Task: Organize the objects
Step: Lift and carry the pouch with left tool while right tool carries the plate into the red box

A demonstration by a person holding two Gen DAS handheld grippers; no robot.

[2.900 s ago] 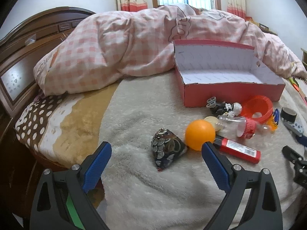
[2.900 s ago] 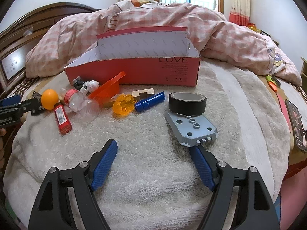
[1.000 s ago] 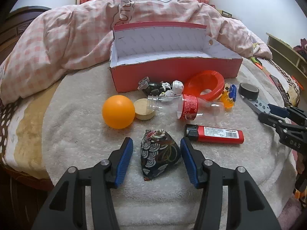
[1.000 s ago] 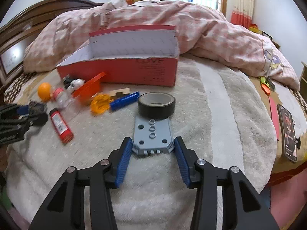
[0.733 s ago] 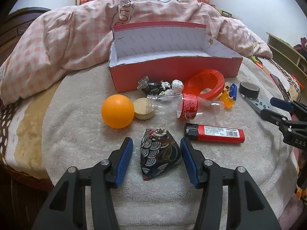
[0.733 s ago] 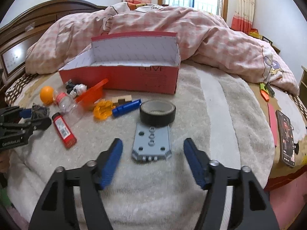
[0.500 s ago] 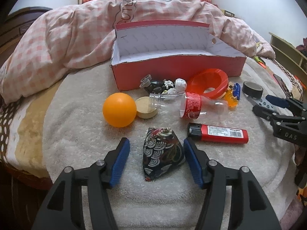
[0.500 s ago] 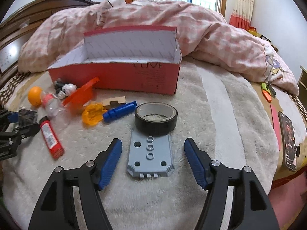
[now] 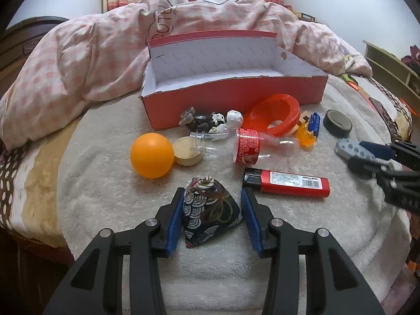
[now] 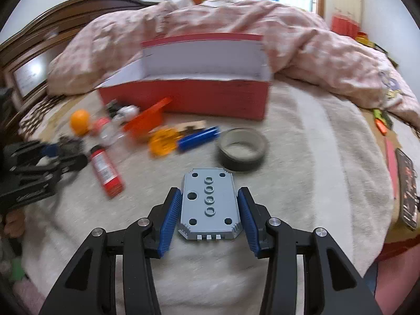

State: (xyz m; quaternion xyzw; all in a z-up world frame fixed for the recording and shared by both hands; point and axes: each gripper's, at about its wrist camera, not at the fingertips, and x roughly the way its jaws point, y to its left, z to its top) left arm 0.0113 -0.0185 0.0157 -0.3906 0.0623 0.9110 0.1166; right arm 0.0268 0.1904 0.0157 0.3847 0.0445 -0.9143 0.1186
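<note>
Left gripper (image 9: 212, 214): jaws have just closed onto the patterned pouch (image 9: 210, 210), pads pressing both flanks. Right gripper (image 10: 207, 214): jaws have just closed in, clamping the grey plate (image 10: 209, 203) by its long edges. Both items lie on the bed blanket (image 10: 315, 157).

Risk: the soft pouch may slump free; the plate may pivot and snag the tape roll (image 10: 242, 148) just beyond.

Clearance: the red box (image 9: 236, 92) stands open and empty beyond the clutter.

Right wrist view: heavy motion blur over the left half; the left gripper (image 10: 56, 155) and the small toys (image 10: 122, 111) by the red box (image 10: 183, 99) cannot be resolved. Print on the lighter (image 10: 106, 169) unreadable. The phone (image 10: 407, 187) is cut by the right edge. Left wrist view: the right gripper (image 9: 367, 155) is blurred, cut by the frame edge, and hides part of the grey plate (image 9: 349, 148).
</note>
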